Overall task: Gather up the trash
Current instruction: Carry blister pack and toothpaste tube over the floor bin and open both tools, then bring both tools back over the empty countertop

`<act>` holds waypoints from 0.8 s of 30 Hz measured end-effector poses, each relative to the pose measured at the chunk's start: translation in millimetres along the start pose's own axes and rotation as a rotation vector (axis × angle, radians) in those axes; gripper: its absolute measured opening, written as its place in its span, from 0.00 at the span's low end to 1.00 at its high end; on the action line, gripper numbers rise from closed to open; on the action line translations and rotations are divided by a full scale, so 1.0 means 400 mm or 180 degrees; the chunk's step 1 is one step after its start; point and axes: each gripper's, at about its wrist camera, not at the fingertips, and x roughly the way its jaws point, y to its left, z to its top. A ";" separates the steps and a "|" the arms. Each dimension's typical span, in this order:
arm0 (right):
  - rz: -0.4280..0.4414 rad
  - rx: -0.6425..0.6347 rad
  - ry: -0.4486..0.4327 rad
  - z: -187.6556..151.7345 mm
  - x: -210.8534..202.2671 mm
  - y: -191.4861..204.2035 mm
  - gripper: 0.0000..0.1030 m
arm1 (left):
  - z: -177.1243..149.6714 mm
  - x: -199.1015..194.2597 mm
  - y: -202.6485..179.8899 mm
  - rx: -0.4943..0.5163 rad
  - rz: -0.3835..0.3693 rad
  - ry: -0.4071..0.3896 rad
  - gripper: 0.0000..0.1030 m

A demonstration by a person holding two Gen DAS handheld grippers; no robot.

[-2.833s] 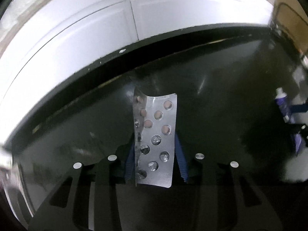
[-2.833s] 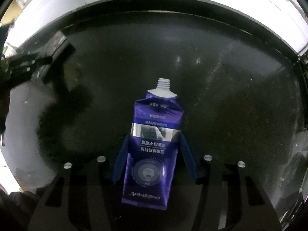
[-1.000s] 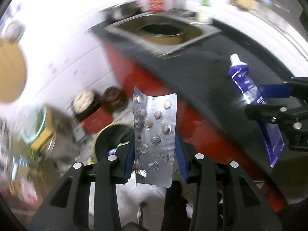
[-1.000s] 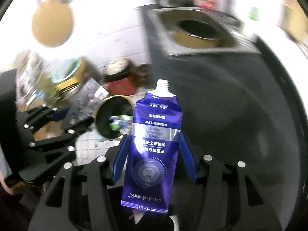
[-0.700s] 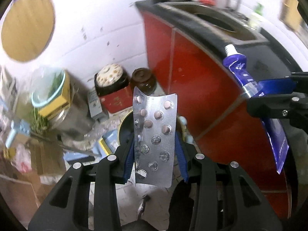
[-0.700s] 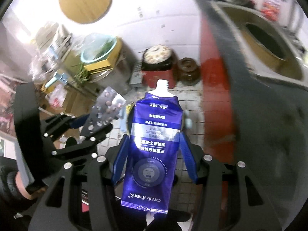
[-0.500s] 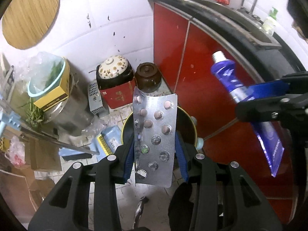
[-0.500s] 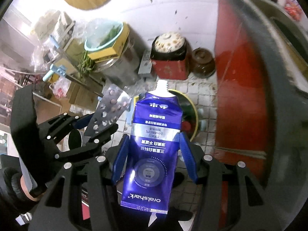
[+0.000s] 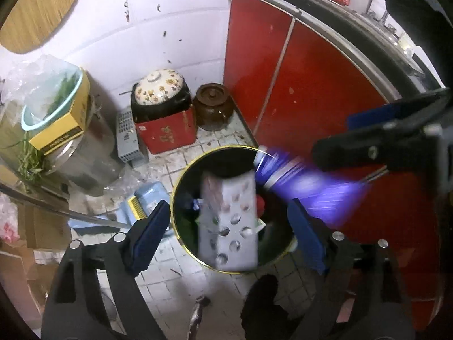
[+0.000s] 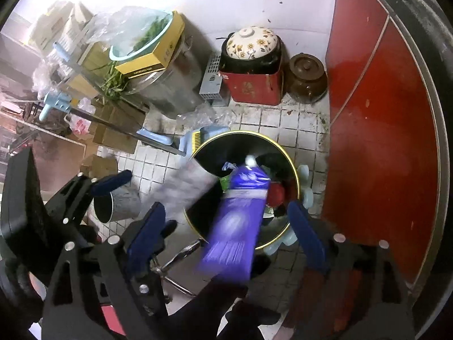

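Observation:
My left gripper [image 9: 229,235] points down over a black trash bin with a yellow rim [image 9: 215,148]. Its jaws are opening. A silver blister pack [image 9: 229,221], blurred, drops between the blue pads without touching them. My right gripper [image 10: 226,232] hangs over the same bin [image 10: 243,133], jaws opening too. A purple toothpaste tube [image 10: 237,221] falls free between its pads, nozzle toward the bin. The left wrist view shows the tube [image 9: 305,187] streaking under the right gripper [image 9: 382,133]. In the right wrist view the blister pack [image 10: 187,187] is a grey smear at the bin's left rim.
The bin holds other trash and stands on a tiled floor beside a red cabinet [image 9: 297,90]. Behind it are a brown clay jar [image 9: 212,106], a flowered-lid pot on a red tin [image 9: 161,113], a blue dustpan [image 9: 141,201] and a small metal cup [image 10: 119,204].
Both grippers came down over the bin and opened wide. The blister pack and the tube left the pads and are falling toward the bin.

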 end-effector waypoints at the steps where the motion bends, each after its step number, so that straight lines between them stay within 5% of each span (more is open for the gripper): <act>1: 0.0010 0.0033 0.0012 0.000 -0.001 -0.008 0.83 | -0.001 0.006 0.002 -0.0002 0.0008 0.0034 0.80; 8: -0.0015 0.0076 -0.0056 -0.034 -0.061 -0.021 0.83 | -0.007 -0.012 -0.006 0.0046 0.0049 0.0063 0.80; 13: -0.0014 0.0265 -0.0266 -0.110 -0.202 -0.044 0.89 | 0.023 -0.096 -0.064 0.0184 0.0154 0.0037 0.87; 19: -0.0358 0.0694 -0.0795 -0.340 -0.511 -0.142 0.93 | 0.096 -0.264 -0.247 0.0479 -0.0015 -0.0203 0.94; 24: -0.1007 0.1323 -0.1262 -0.634 -0.766 -0.230 0.93 | 0.142 -0.361 -0.495 0.0967 -0.0522 -0.0356 0.94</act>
